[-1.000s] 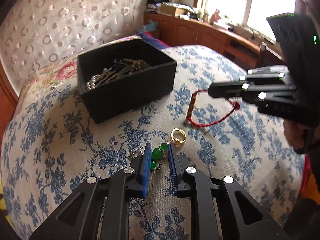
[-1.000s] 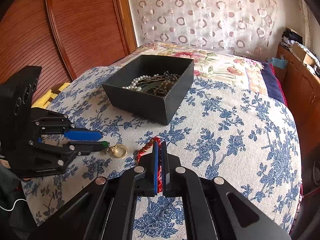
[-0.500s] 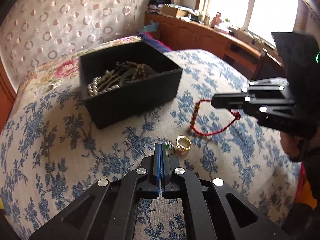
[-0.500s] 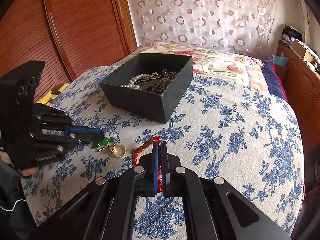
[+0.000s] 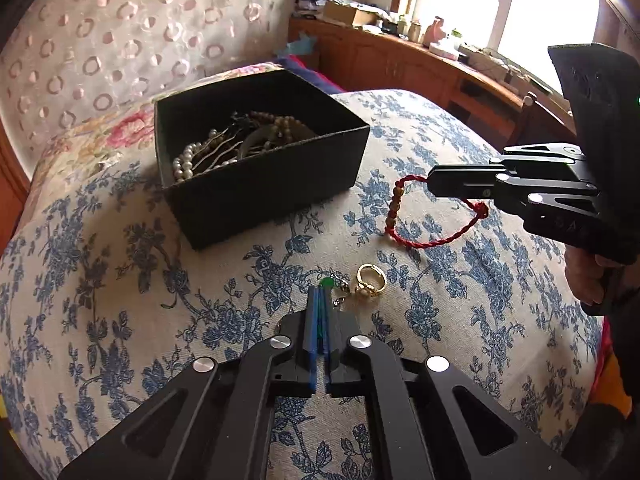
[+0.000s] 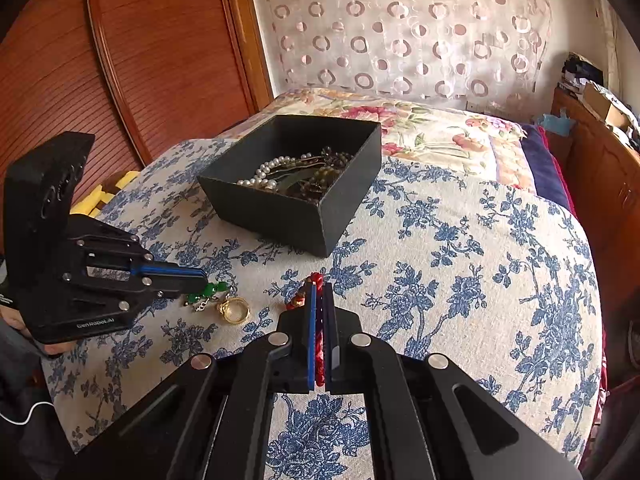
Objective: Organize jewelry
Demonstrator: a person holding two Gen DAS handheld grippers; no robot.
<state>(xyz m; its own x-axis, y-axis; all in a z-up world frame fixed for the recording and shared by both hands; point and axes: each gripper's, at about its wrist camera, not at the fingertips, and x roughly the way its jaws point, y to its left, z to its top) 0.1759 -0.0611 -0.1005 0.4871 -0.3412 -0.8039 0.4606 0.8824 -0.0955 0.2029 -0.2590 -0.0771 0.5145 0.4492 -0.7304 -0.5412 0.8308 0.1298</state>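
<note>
Both pieces are gripped and the lift is due. The left tool (image 5: 319, 300) has just eased its jaws a touch, yet they pinch the green-stone earring (image 6: 204, 294) – low on the bed (image 6: 460, 248), at about 7 o'clock from the black box (image 6: 296, 216). The right tool (image 6: 319, 292) is pressed tight on the red cord bracelet (image 5: 420, 236), at 5 o'clock. Next, I judge: carry both over the box rim. The gold ring (image 5: 370, 282) waits.

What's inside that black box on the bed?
The black box holds a white pearl strand, darker brown beads and a greenish piece, all tangled. Whatever lies beneath them, and the bottom, is hidden.
</note>
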